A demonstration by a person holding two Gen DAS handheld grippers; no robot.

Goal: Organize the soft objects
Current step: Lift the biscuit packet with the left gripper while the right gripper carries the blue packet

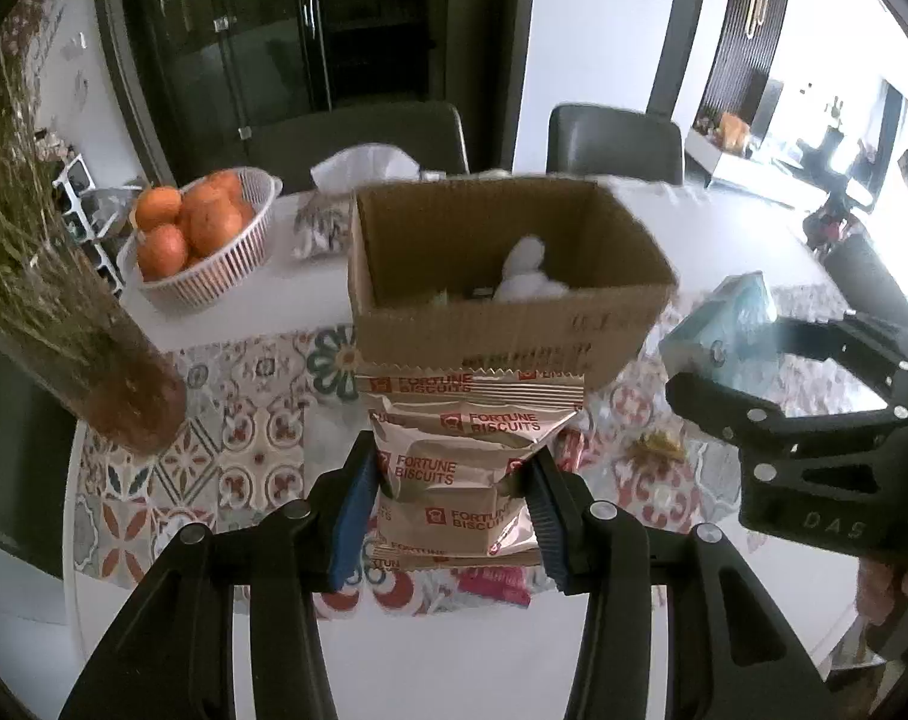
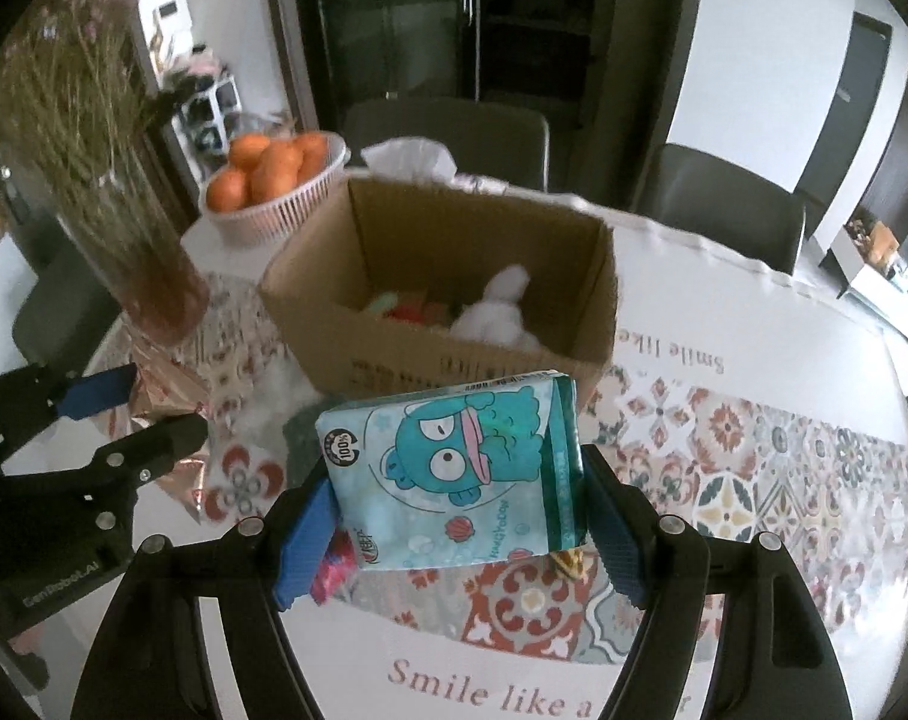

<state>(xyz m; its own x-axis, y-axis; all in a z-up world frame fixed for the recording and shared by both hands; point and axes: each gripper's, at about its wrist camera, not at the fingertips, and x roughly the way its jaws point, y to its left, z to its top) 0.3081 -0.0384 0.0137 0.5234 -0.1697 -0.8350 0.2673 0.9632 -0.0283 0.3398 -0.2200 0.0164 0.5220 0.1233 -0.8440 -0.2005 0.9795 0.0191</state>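
Black arms with blue pads make up the left gripper [image 1: 454, 501], and its two fingers pinch a shiny beige packet of Fortune Biscuits [image 1: 463, 462] by its sides. That biscuit packet is lifted above the table, just in front of the near wall of the open brown cardboard box [image 1: 502, 324].

Over in the right wrist view, the right gripper [image 2: 454, 534] squeezes a soft blue tissue pack with a cartoon fish face [image 2: 454, 474]. Its blue pads press on both sides of the pack. This tissue pack is also up in the air, near the box's front wall.

Inside the box sits a fluffy white soft toy [image 2: 499, 309], next to some red and green soft things [image 2: 405, 306] that are too blurry to name.

All of this is over a round white table [image 2: 724, 312] covered partly by a cloth with colourful tile patterns [image 2: 754, 468]. Words on the cloth say "Smile like a".

Far to the left stands a white plastic basket full of oranges [image 1: 198, 234]. Nearer on the left is a glass vase of dried grass [image 1: 63, 276]. Behind the box lies a white tissue bag [image 1: 363, 165]. A small pink wrapper [image 1: 496, 585] lies on the cloth under the biscuit packet. Dark chairs [image 1: 613, 141] stand on the far side of the table.
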